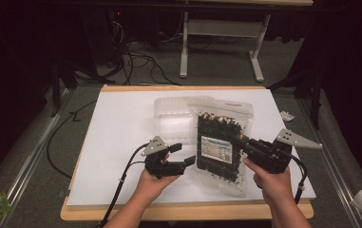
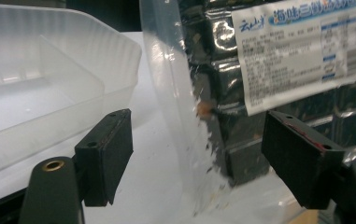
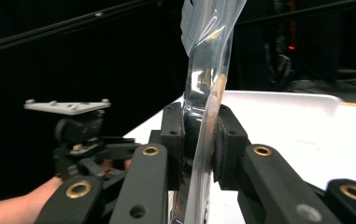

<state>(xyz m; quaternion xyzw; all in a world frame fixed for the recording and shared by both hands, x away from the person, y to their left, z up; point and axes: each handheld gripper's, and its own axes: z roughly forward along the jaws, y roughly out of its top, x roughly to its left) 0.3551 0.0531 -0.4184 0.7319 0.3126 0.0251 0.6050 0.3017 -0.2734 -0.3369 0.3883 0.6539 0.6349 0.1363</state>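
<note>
Above the white board, right tool clamped on snack bag (clear-edged); left tool apart.

In the left gripper view, the left gripper has its two black jaws spread wide apart, rising from the bottom edge. Between them stands the edge of a clear plastic bag, its sealed margin running down to the white table surface. The bag holds dark pieces and bears a white printed label with blue and black text. The right-hand jaw lies in front of the bag's dark body. At left, behind the other jaw, sits a translucent plastic tray with a ribbed wall and an inner divider.
</note>
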